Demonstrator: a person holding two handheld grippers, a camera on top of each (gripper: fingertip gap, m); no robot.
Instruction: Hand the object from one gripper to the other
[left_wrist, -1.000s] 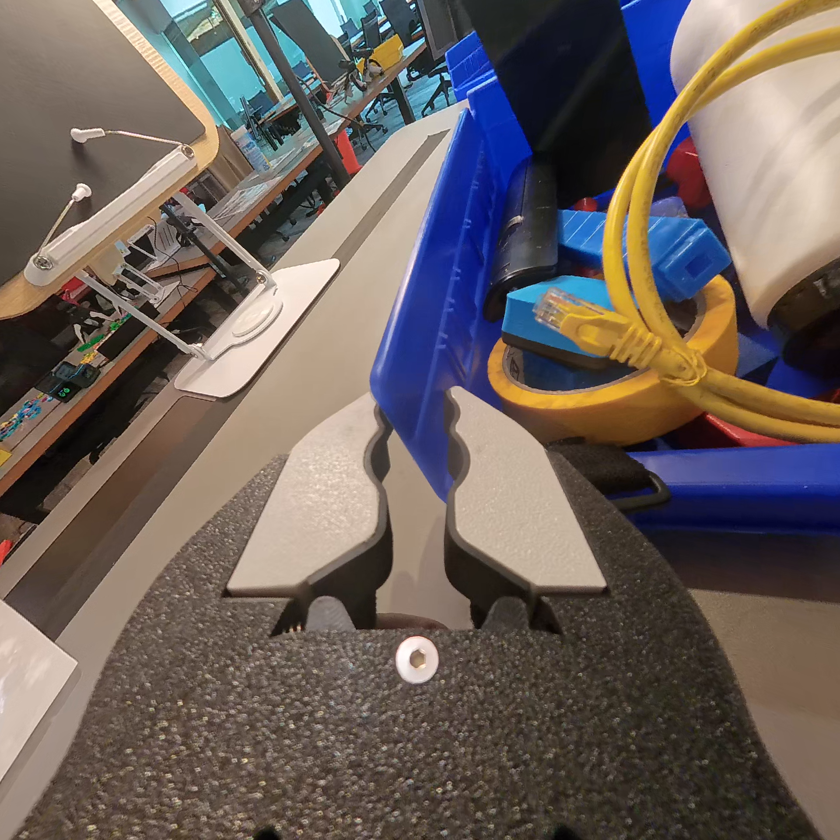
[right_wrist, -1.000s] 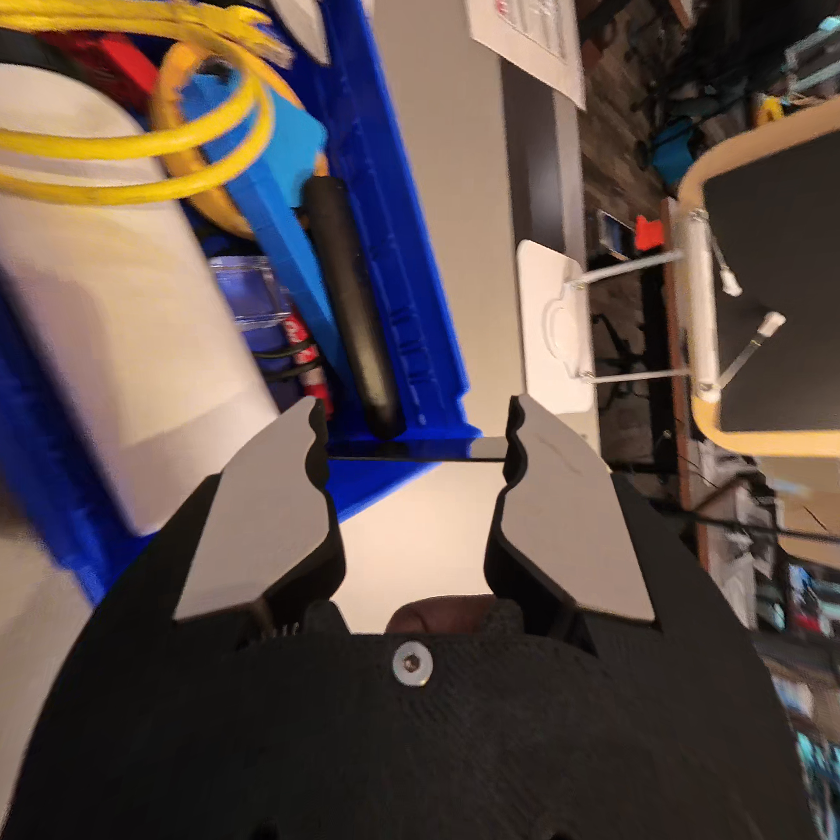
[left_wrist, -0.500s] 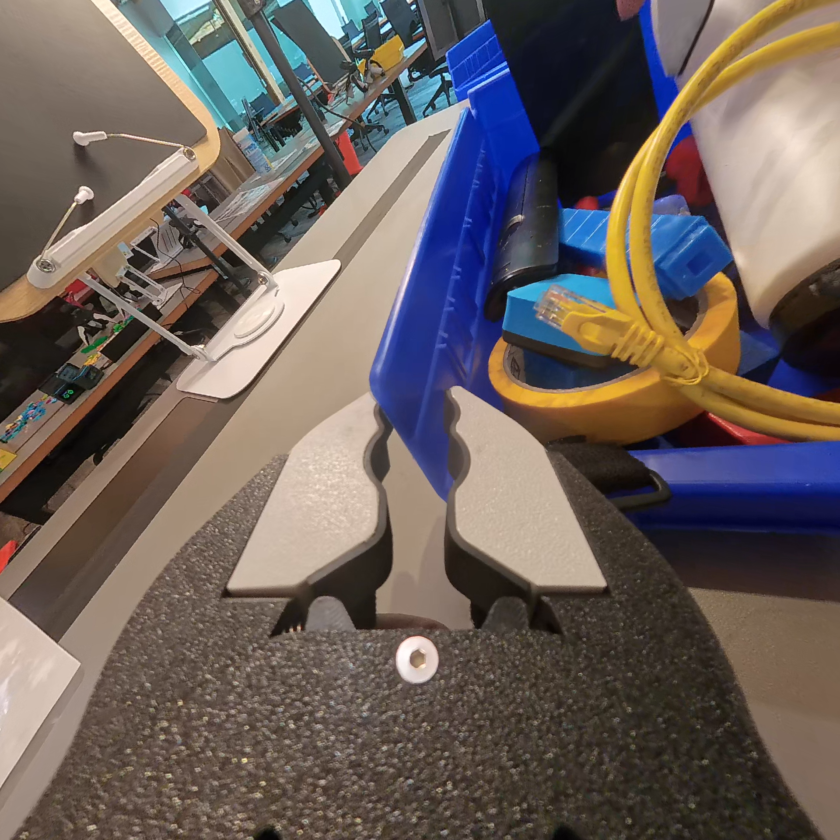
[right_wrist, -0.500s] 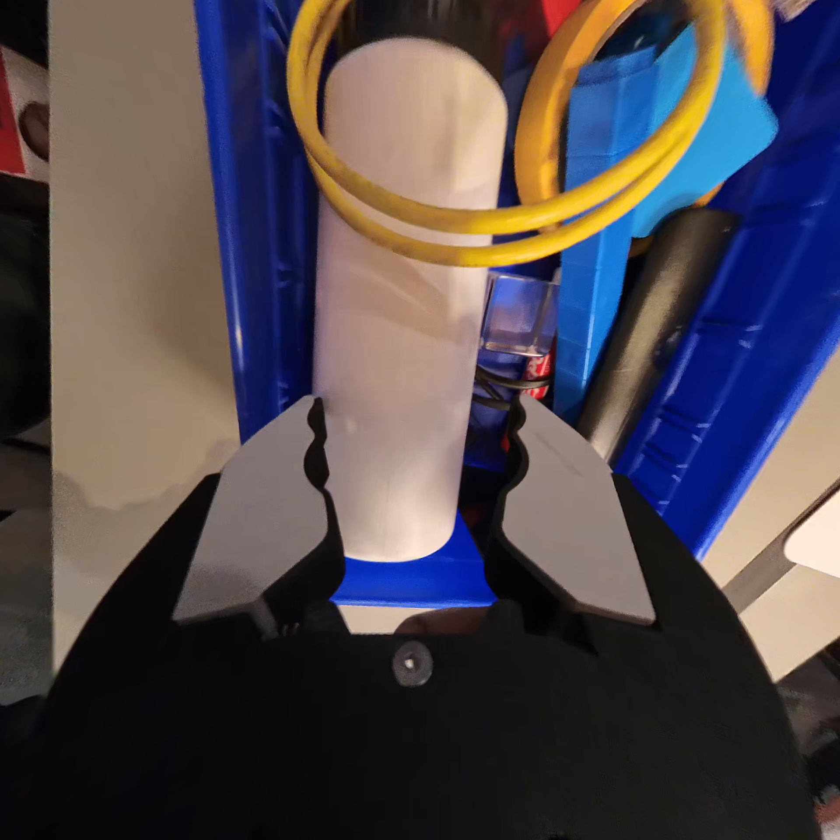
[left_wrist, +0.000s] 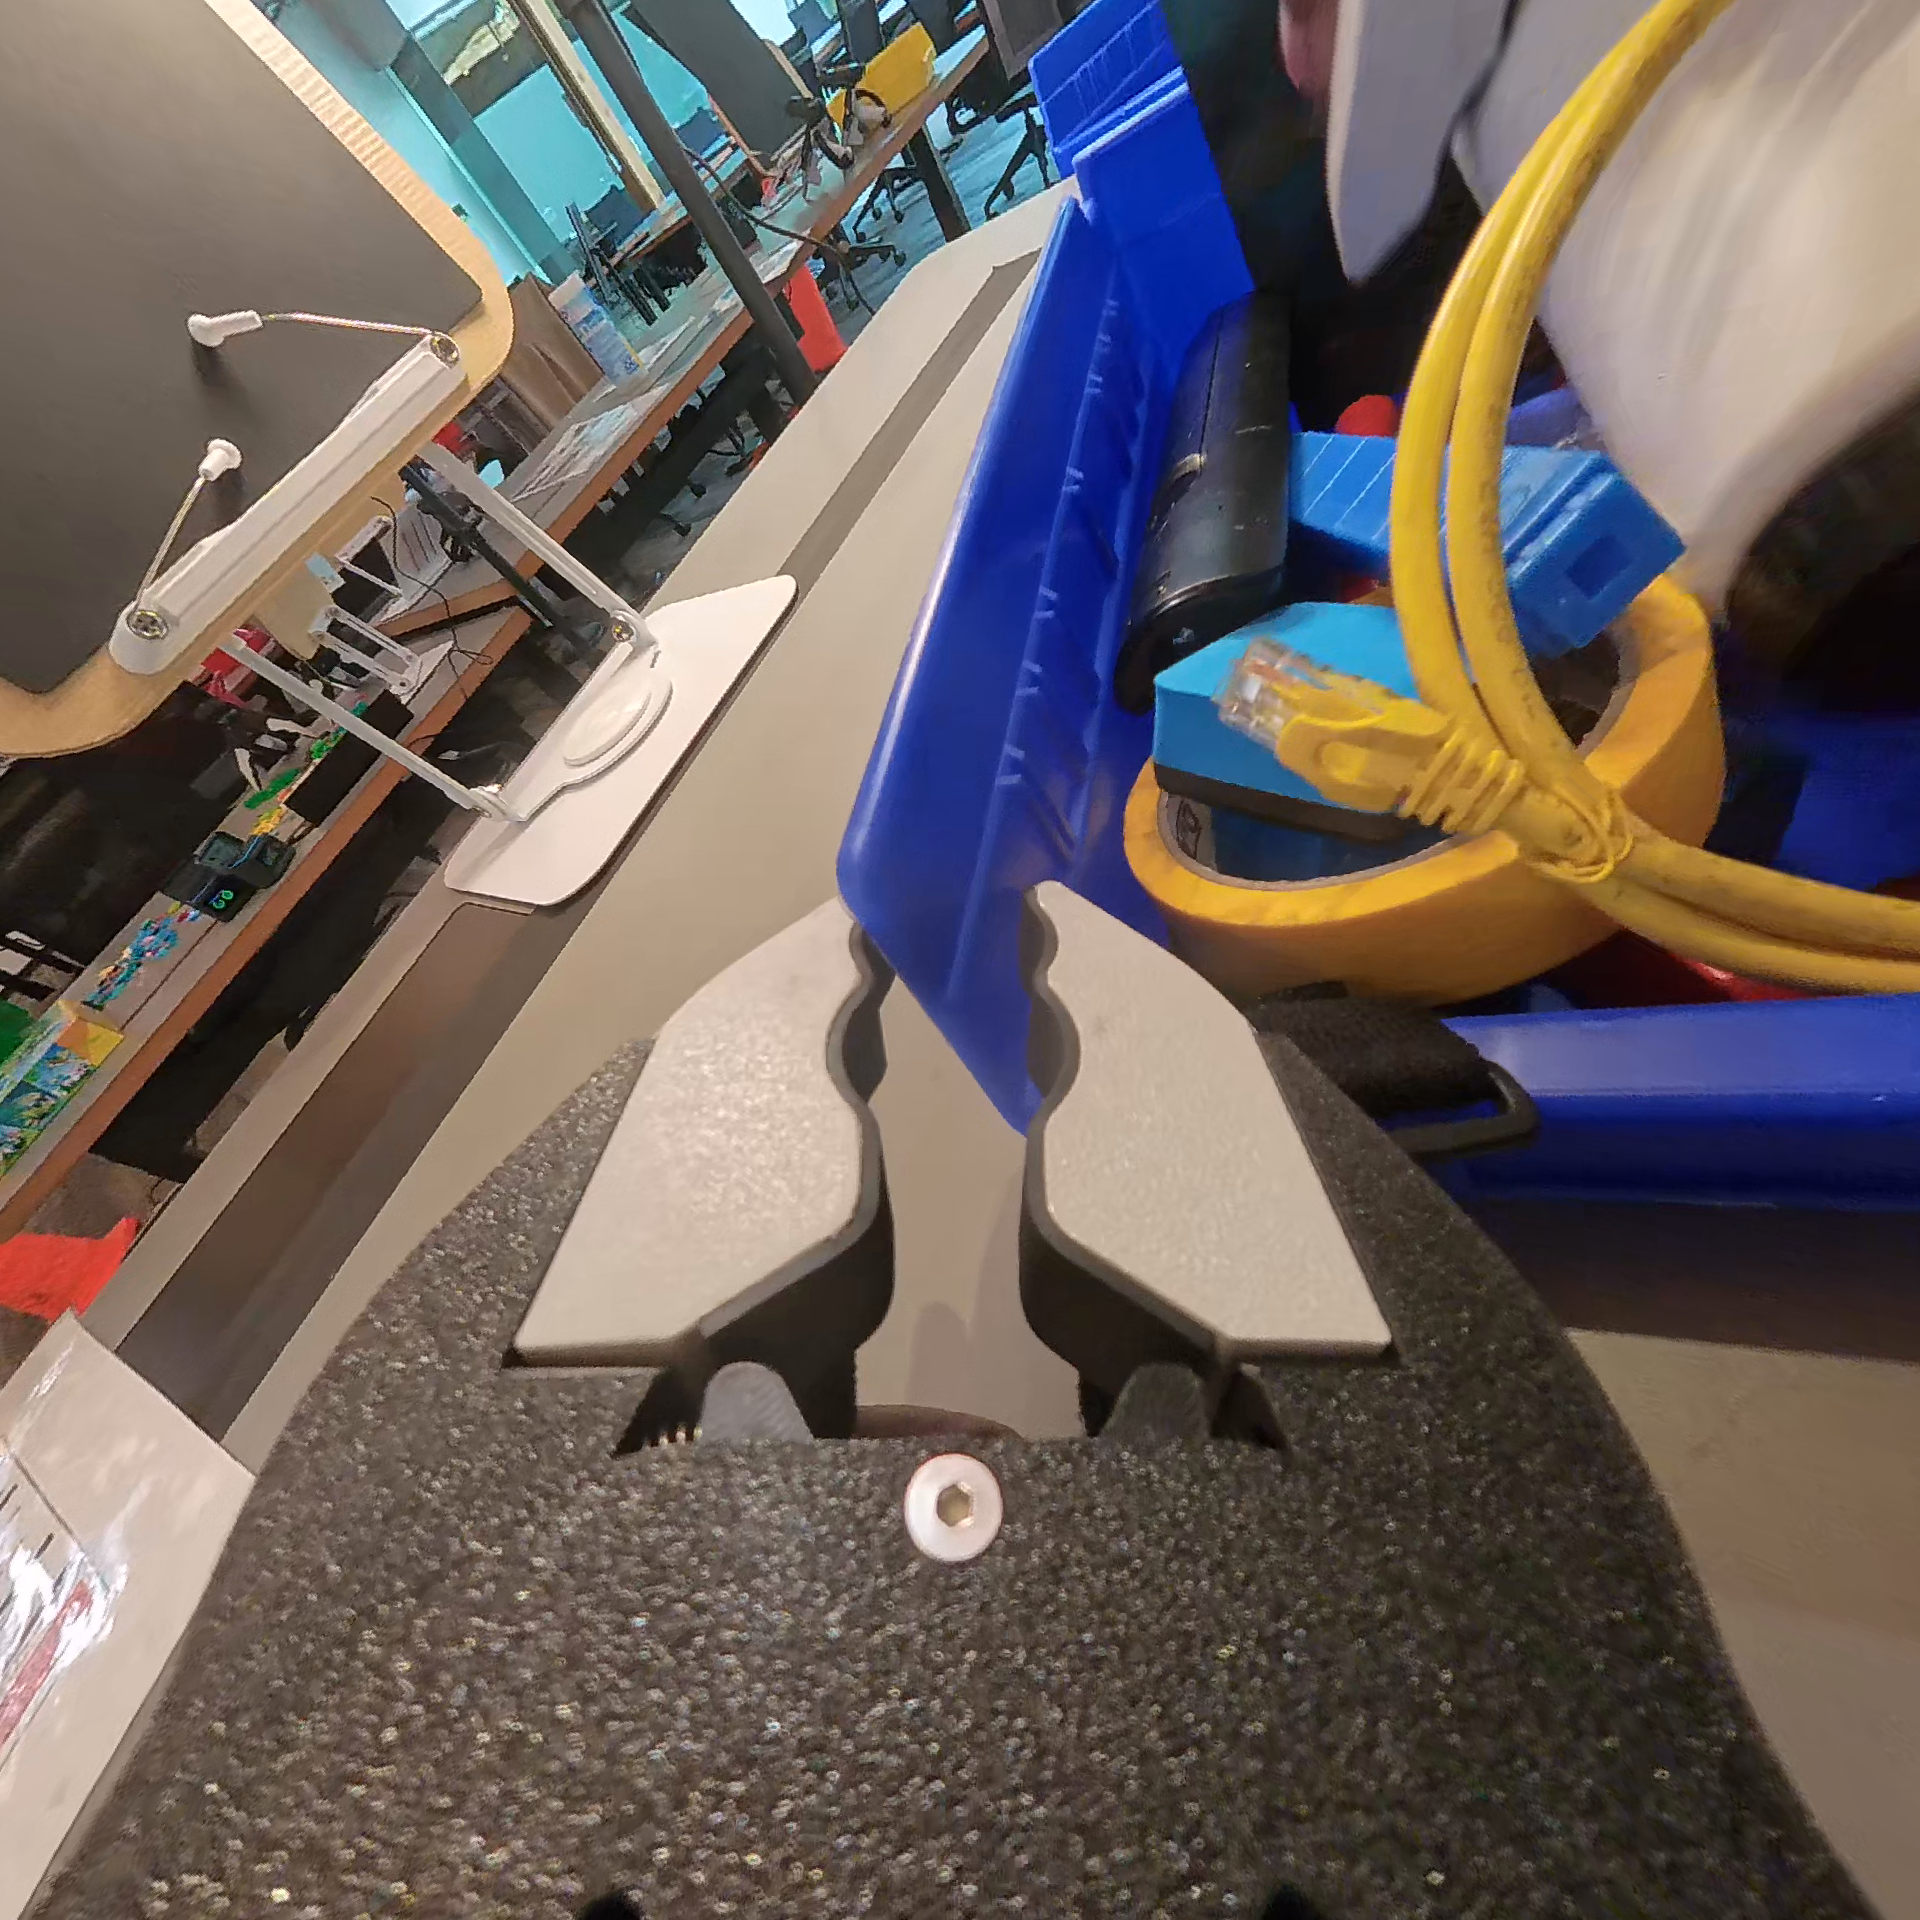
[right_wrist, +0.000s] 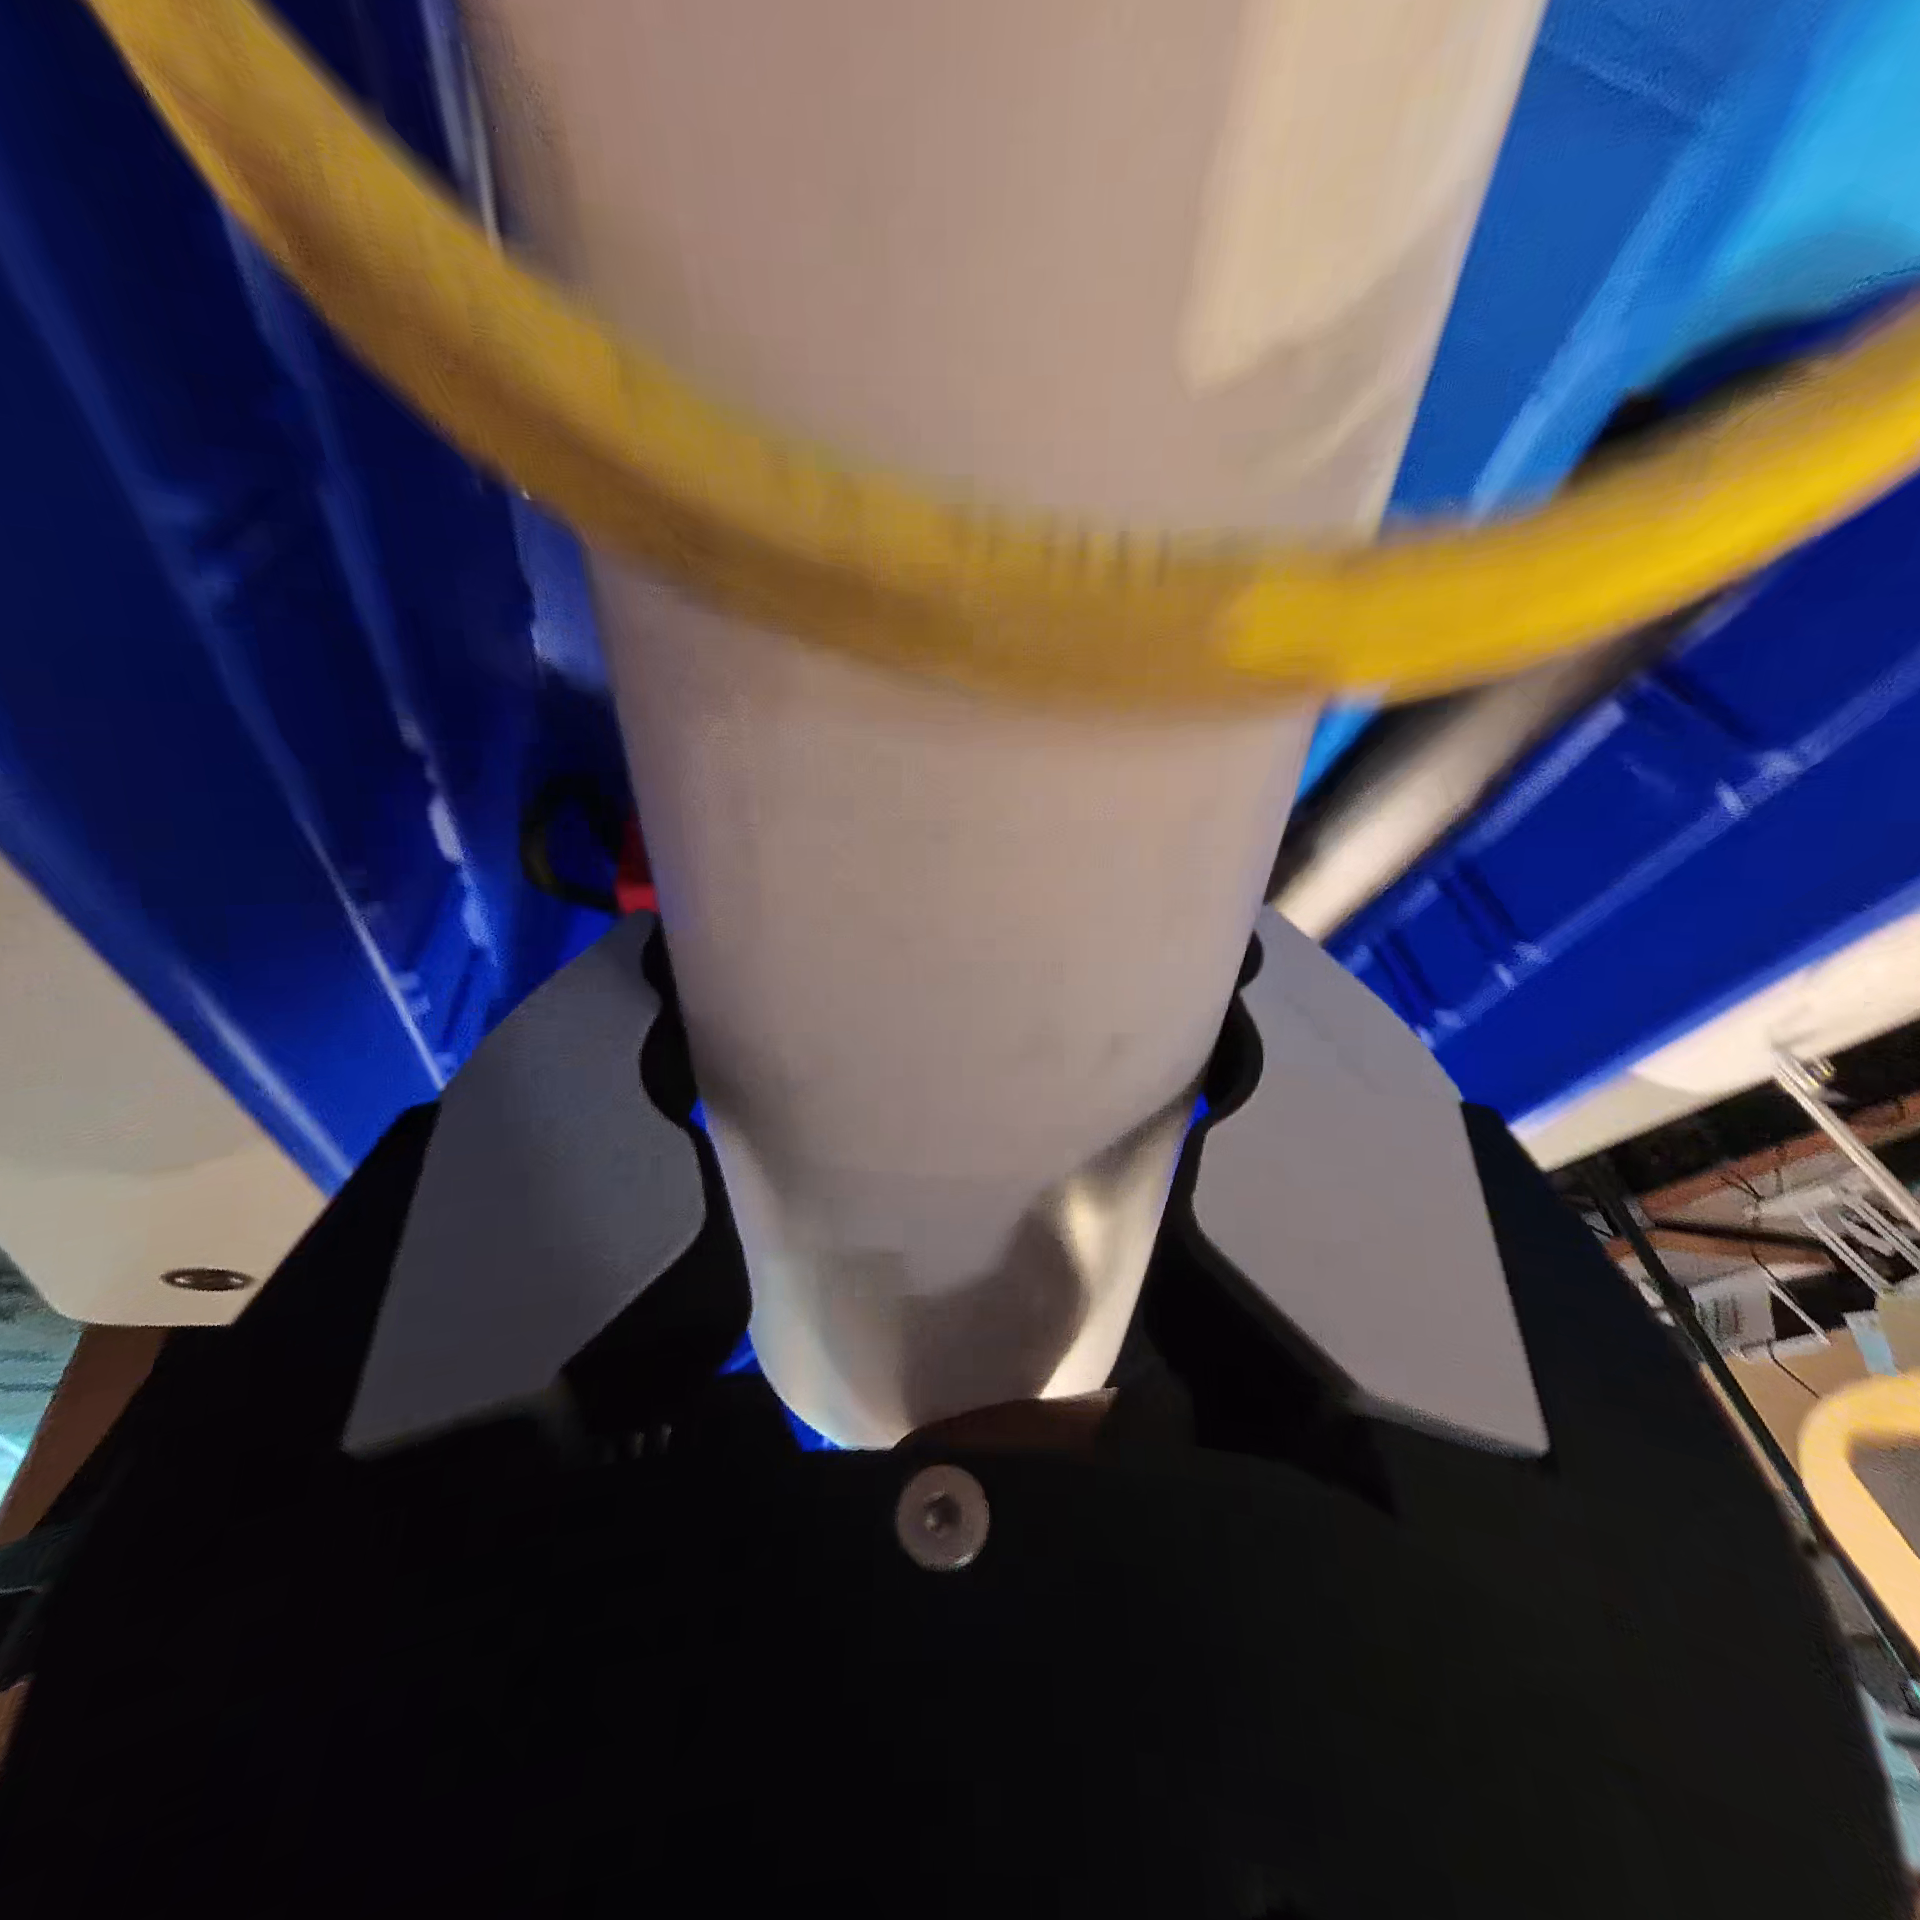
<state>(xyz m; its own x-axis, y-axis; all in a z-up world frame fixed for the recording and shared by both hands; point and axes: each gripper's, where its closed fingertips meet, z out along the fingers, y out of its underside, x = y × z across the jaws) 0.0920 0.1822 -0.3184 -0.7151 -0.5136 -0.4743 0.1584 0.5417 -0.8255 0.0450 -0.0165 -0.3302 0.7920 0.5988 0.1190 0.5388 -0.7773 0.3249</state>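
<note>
A white roll (right_wrist: 956, 831) lies in a blue bin (right_wrist: 260, 623), with a yellow network cable (right_wrist: 831, 582) looped over it. My right gripper (right_wrist: 951, 966) is open, with its jaws on either side of the roll's near end and close against it. In the left wrist view the roll (left_wrist: 1714, 260) is blurred at the top right, above the cable (left_wrist: 1455, 468). My left gripper (left_wrist: 951, 935) is empty with its jaws a small gap apart. It is low over the table at the bin's near corner (left_wrist: 997, 623).
The bin also holds a yellow tape roll (left_wrist: 1403, 935), a black cylinder (left_wrist: 1216, 499) and blue blocks (left_wrist: 1558, 520). A white stand (left_wrist: 623, 748) holding a dark board (left_wrist: 156, 260) sits left on the grey table (left_wrist: 675, 1039). Paper (left_wrist: 62, 1558) lies near left.
My right gripper has swung round and moved in until its open jaws straddle the white roll's end. The roll has shifted in the left wrist view. My left gripper has stayed put.
</note>
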